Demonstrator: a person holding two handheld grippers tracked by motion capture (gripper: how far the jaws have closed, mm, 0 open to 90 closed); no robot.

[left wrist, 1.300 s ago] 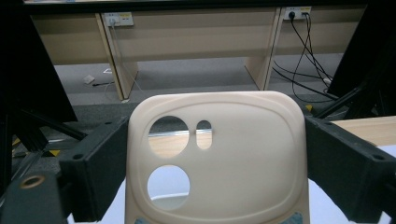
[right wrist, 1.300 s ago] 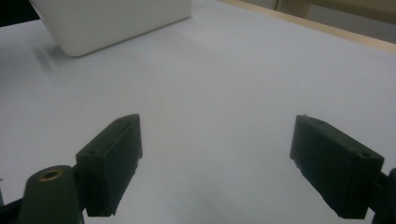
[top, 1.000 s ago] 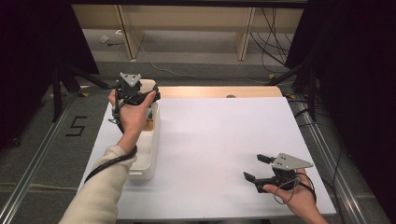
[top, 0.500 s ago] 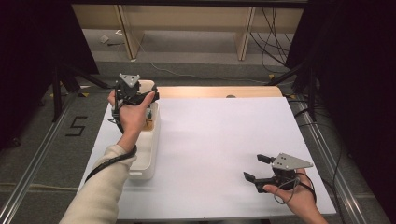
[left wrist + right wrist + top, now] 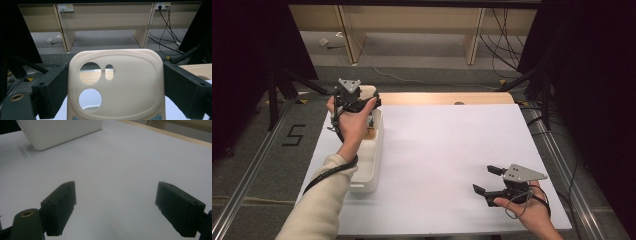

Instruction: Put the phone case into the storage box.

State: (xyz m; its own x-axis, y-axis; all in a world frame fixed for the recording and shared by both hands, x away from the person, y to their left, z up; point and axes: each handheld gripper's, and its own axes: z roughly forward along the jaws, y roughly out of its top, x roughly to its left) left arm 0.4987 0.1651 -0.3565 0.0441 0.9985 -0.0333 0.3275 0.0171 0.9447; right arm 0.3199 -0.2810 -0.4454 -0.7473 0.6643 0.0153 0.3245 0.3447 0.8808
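**Left gripper view: phone case clamped between the jaws, above the white bin**

Left gripper view shows a cream phone case, camera cut-outs at its upper left, standing upright between the two black jaws, which press on its side edges; the left tool is therefore clenched on the case. Its long axis runs up and away from the hand. In the high view the left tool is held over the far end of a white bin that sits along the left edge of the table; the bin's contents are too small to tell.

The right tool rests low near the table's front right corner, jaws spread wide with nothing between them, well apart from the case. The left hand is thus the only one placed to move it.

Against the frames from a second and half a second ago, both hands and the bin lie where they were; no shift can be made out.
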